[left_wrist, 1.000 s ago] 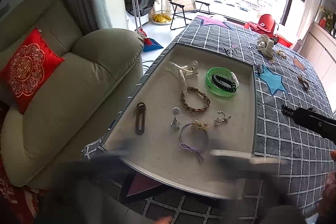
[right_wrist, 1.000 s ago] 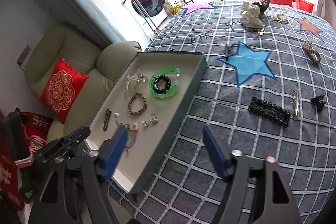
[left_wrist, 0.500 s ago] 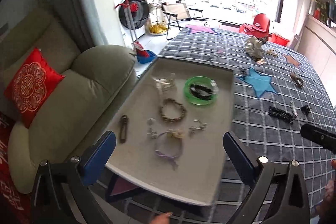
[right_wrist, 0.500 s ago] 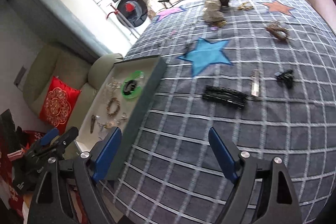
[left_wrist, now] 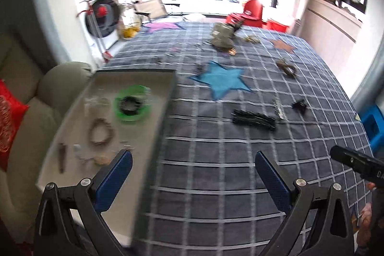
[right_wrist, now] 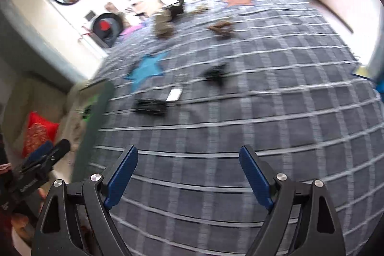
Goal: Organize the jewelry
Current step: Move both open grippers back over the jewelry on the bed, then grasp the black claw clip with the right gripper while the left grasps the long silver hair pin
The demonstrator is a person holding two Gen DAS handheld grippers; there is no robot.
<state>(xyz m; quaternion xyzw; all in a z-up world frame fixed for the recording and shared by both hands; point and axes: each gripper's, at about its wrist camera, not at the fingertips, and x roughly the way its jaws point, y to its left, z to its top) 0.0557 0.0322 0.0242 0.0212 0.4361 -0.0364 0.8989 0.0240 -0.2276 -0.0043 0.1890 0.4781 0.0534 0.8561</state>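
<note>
A: Left wrist view first. What does the left gripper (left_wrist: 193, 163) do?

B: It is spread wide and carries nothing. It hangs above the checked tablecloth (left_wrist: 216, 184), just right of the tray (left_wrist: 165, 107). In the tray lie a green ring (left_wrist: 131, 105), a braided bracelet (left_wrist: 100, 132) and some smaller pieces, blurred.

A: And the jewelry not yet sorted?

B: The black beaded clip (left_wrist: 254, 119) lies on the cloth, right of the tray and below the blue star (left_wrist: 222, 83). A small black clip (left_wrist: 299, 105) lies further right. I judge the beaded clip light and stiff, with knobbly sides that may slip, so take it across the narrow middle.

A: Right wrist view?

B: The right gripper (right_wrist: 188, 168) also stands open and empty, over bare cloth. The beaded clip (right_wrist: 151, 106) is ahead, near the tray wall (right_wrist: 96, 116). A pale flat piece (right_wrist: 174, 94) touches it, so pinch carefully.

A: Room to move?

B: Much open cloth toward the clips. The tray wall is raised, so I think things must be lifted over it.
</note>
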